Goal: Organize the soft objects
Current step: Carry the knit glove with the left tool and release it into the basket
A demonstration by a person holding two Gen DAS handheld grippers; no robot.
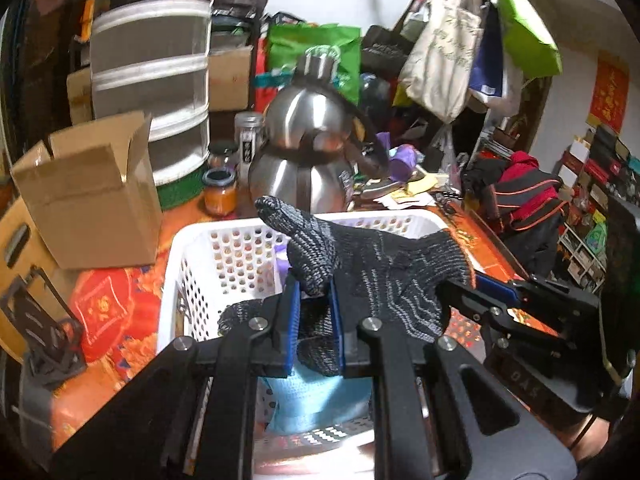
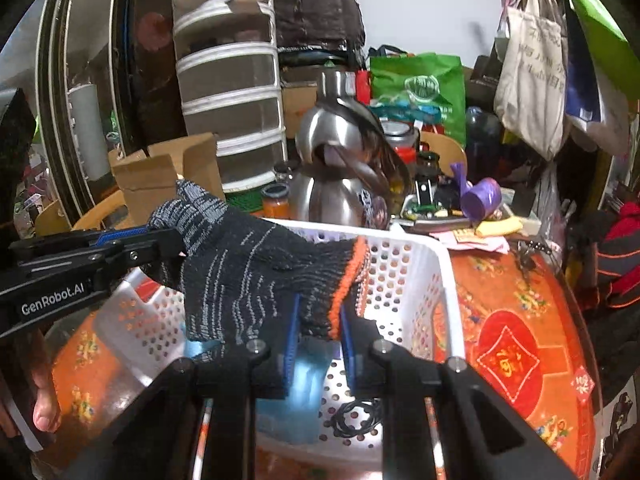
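the knitted glove (image 1: 372, 276) is stretched between both tools, its long axis running side to side above the white basket (image 1: 200, 240), clear of the basket's floor. the left gripper (image 1: 314, 320) is pinched on the finger end; the right gripper (image 2: 318, 328) is pinched on the orange-trimmed cuff. neither hand is nearer: each holds one end. a blue cloth (image 1: 316, 400) lies in the basket directly beneath. judged next: lower and release together.
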